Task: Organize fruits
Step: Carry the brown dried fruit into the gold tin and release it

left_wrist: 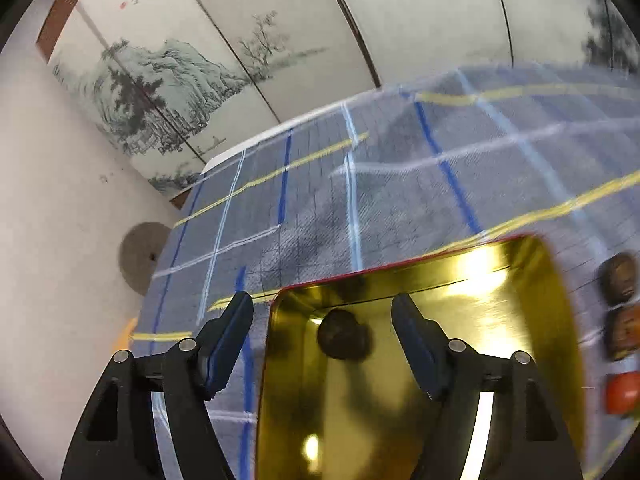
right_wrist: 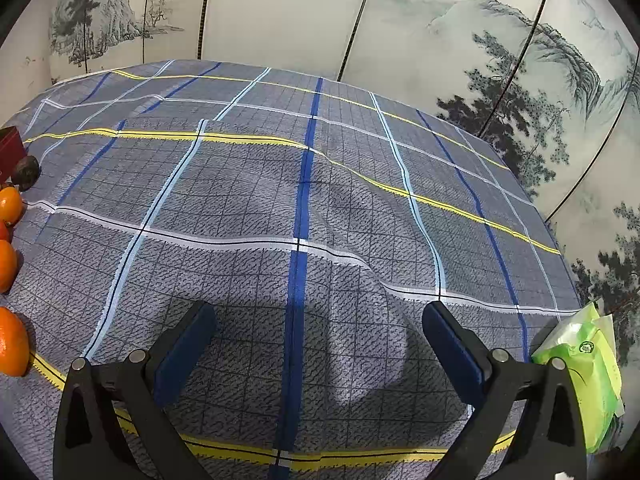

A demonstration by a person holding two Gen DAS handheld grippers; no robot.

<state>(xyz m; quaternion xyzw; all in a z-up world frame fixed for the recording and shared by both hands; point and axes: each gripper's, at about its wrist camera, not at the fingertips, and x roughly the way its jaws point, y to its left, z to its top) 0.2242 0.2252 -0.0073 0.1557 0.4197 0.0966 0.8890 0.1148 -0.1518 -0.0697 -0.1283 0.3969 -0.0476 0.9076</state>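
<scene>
My left gripper is open above a gold-lined tray with a red rim. One dark round fruit lies in the tray between my spread fingers, untouched. More fruits lie blurred at the right edge of the left wrist view: a dark one, a brownish one and a red-orange one. My right gripper is open and empty over bare cloth. In the right wrist view several oranges and a dark fruit line the left edge.
The table carries a grey-blue plaid cloth with raised folds. A green packet sits at the table's right edge. A red box corner shows at far left. A painted folding screen stands behind the table.
</scene>
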